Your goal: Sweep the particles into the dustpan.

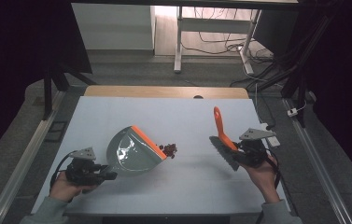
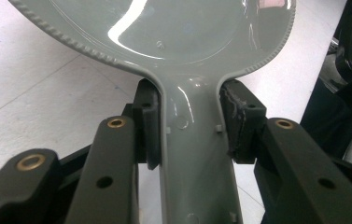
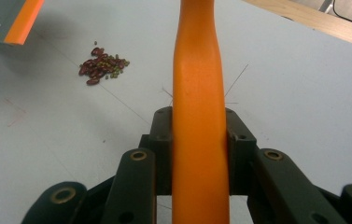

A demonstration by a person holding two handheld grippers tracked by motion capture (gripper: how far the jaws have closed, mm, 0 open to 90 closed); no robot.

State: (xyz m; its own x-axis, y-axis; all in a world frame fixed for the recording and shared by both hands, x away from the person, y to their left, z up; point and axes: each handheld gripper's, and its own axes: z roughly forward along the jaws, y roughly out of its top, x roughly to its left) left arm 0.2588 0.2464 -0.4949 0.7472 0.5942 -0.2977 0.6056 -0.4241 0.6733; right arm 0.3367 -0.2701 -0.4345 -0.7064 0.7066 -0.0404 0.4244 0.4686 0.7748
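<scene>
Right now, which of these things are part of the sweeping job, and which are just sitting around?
In the job:
grey dustpan, clamped by the left gripper
orange-handled brush, clamped by the right gripper
pile of beans

Just about:
white table they lie on
desk frame behind
floor cables

No text, label, brand or number can be read anywhere — not on the grey dustpan (image 1: 134, 153), nor on the orange brush handle (image 3: 198, 93). Faint pencil marks on the table (image 3: 71, 140) — perhaps a small square — spell nothing legible.
</scene>
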